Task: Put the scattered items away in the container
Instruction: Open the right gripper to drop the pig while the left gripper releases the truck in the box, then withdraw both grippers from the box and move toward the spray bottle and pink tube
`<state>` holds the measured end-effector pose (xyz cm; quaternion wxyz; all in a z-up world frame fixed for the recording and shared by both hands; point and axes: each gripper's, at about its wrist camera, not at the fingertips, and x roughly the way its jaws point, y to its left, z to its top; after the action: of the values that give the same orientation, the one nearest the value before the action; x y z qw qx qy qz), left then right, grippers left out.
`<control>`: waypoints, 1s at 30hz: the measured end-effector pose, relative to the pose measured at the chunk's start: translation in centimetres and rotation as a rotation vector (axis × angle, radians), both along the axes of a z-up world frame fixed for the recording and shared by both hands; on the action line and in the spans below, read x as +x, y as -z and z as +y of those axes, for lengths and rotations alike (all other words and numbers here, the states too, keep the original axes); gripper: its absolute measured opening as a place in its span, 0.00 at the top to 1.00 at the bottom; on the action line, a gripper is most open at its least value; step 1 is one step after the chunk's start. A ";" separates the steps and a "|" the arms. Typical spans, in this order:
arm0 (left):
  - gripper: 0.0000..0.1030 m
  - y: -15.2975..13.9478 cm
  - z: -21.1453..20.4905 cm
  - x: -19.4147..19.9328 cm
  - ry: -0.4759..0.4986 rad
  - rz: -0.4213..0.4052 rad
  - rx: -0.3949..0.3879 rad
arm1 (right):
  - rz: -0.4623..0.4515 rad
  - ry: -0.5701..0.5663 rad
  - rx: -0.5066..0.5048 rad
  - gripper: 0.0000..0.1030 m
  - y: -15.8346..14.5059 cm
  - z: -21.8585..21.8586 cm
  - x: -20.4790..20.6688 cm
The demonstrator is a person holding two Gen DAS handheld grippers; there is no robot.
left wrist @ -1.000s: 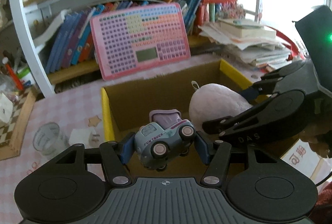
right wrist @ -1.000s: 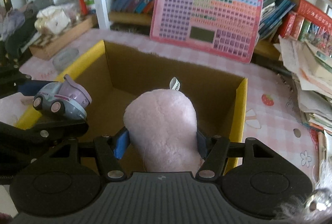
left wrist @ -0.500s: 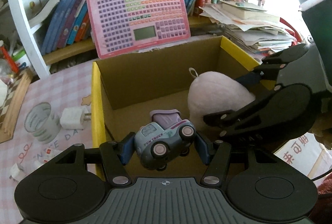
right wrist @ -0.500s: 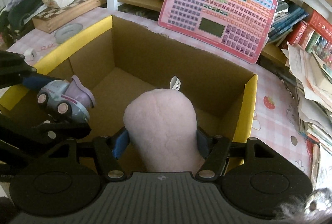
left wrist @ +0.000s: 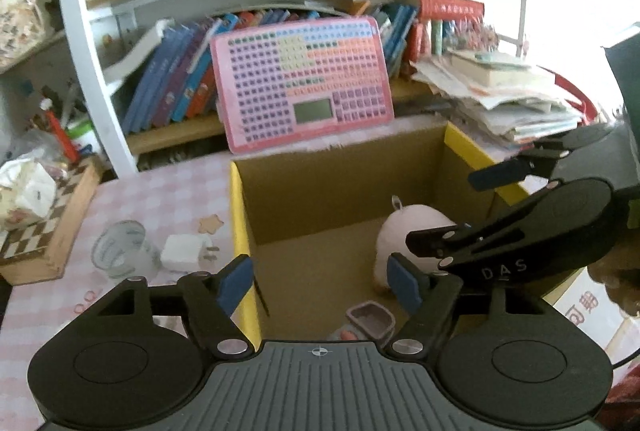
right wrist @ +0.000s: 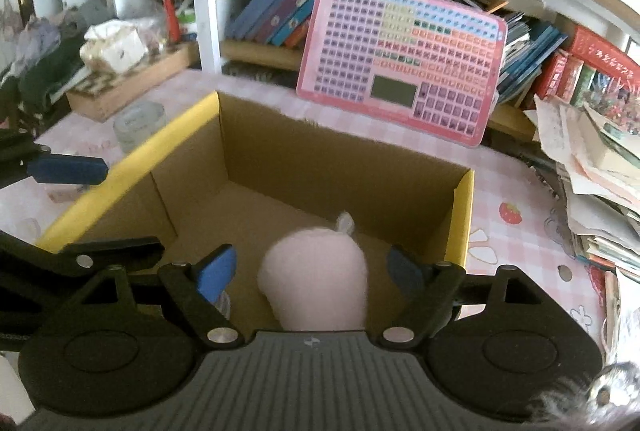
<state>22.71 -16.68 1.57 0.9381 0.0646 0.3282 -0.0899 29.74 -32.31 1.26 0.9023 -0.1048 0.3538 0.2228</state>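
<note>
Over the open cardboard box (left wrist: pixel 240 215) with yellow rims, my left gripper (left wrist: pixel 320 285) has its jaws opening with nothing between the blue pads. The grey-and-purple toy truck (left wrist: pixel 370 317) lies below them on the box floor, partly hidden by the gripper body. My right gripper (right wrist: pixel 310 271) is also opening above the box (right wrist: pixel 132 163). The pink plush (right wrist: pixel 316 283) sits blurred between its pads, clear of both. In the left wrist view the plush (left wrist: pixel 412 227) rests on the box floor beneath the right gripper (left wrist: pixel 456 209). The left gripper (right wrist: pixel 90 209) shows at the right wrist view's left edge.
A pink learning tablet (left wrist: pixel 304 83) leans on the bookshelf behind the box. Left of the box on the checked cloth stand a glass (left wrist: pixel 120 251), a white plug (left wrist: pixel 184 251) and a chessboard case (left wrist: pixel 44 231). Stacked papers (left wrist: pixel 512 95) crowd the right.
Both grippers have opened. The toy truck has dropped from the left one and the plush from the right one, down into the box. Both hands have pulled back slightly.
</note>
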 end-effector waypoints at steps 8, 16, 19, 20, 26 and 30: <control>0.17 -2.1 2.2 -3.3 -0.028 -0.075 -0.016 | -0.083 0.081 0.070 0.20 -2.7 0.1 -2.6; 0.16 -2.0 5.3 -6.6 0.001 -0.080 -0.025 | -0.115 0.191 0.082 0.19 -3.6 1.0 -6.6; 0.16 -1.9 6.7 -7.7 0.016 -0.081 -0.032 | -0.114 0.223 0.081 0.19 -3.6 2.2 -8.1; 0.16 -1.9 7.2 -8.1 0.017 -0.080 -0.032 | -0.113 0.232 0.081 0.19 -3.6 2.7 -8.6; 0.16 -1.2 10.7 -10.4 0.011 -0.049 -0.044 | -0.105 0.251 0.070 0.19 -3.5 5.8 -11.7; 0.16 -0.6 12.7 -11.6 0.009 -0.027 -0.043 | -0.089 0.261 0.067 0.19 -3.1 7.8 -13.5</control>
<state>11.09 -3.97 2.22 0.9432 0.0471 0.3132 -0.1003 16.24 -24.51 4.39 0.9414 -0.0374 0.3167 0.1102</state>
